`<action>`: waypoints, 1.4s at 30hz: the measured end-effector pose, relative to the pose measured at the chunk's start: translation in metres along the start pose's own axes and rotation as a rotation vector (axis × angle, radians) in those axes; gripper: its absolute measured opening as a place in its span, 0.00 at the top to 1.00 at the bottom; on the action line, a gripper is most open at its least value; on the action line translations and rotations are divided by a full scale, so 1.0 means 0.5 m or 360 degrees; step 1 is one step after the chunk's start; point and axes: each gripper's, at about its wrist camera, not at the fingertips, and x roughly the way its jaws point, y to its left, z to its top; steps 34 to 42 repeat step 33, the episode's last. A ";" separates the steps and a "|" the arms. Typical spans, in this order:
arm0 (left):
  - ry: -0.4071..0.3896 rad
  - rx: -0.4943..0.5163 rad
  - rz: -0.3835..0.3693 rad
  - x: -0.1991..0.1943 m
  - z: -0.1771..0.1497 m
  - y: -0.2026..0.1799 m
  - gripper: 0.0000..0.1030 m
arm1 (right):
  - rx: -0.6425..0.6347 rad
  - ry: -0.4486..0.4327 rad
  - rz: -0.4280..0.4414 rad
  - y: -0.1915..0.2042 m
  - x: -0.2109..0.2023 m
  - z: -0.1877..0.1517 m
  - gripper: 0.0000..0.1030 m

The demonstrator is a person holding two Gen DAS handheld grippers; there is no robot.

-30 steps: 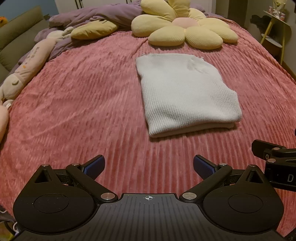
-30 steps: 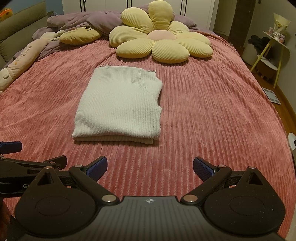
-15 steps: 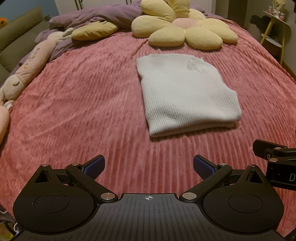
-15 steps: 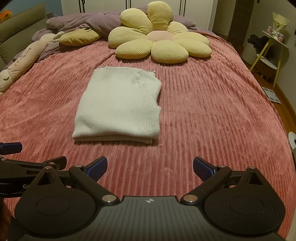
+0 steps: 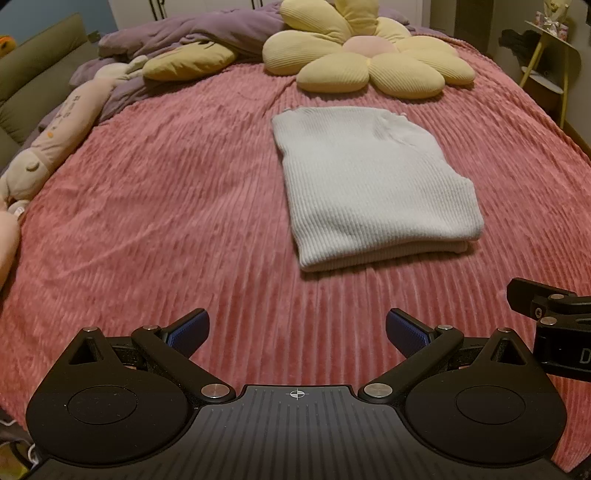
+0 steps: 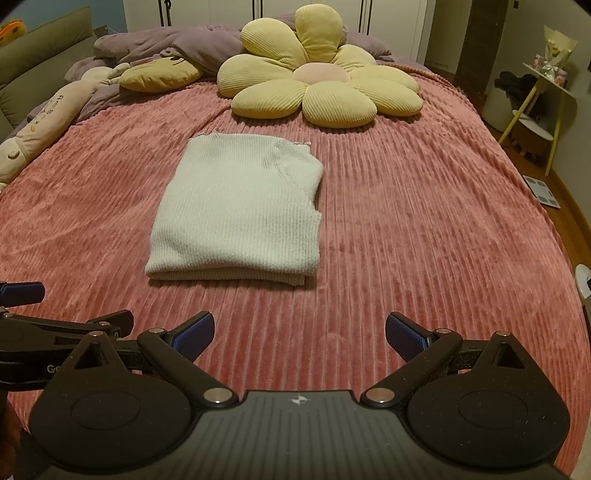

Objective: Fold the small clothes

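The sweater (image 5: 373, 181) lies folded into a neat rectangle in the middle of the bed (image 5: 166, 206), its thick doubled edge turned toward both tools; the left gripper (image 5: 295, 328) hovers over the spread just short of that edge with its fingers (image 5: 188, 326) wide and nothing between them; the right gripper (image 6: 299, 328) hangs beside it, fingers (image 6: 404, 334) likewise wide and empty; neither touches the cloth. To my eye the folding looks all but done, so the step in hand is either one more fold or a tidy-up; to do it well I would take the two near corners together, one per tool, pinching through all the layers so the lower one does not lag, then carry them over level and lay them square on the far edge; the right side shows a notch where the layers do not quite match, and it would want smoothing. There is plenty of bare spread on the left and right of the sweater and in front of it; beyond it the flower cushion (image 6: 317, 88) sits near the far edge, so a fold away has less room than one sideways; the plush toy (image 5: 55, 136) and quilt (image 5: 192, 33) lie well apart along the left side.
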 end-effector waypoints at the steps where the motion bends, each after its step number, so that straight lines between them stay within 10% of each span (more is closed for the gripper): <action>1: -0.0001 0.0003 0.0003 0.000 -0.001 -0.001 0.00 | -0.0001 -0.0002 -0.0001 0.000 0.000 -0.001 0.04; 42: 0.0016 0.0034 -0.0031 -0.007 -0.004 -0.005 0.00 | 0.0012 -0.0014 -0.0011 -0.006 -0.007 -0.004 0.04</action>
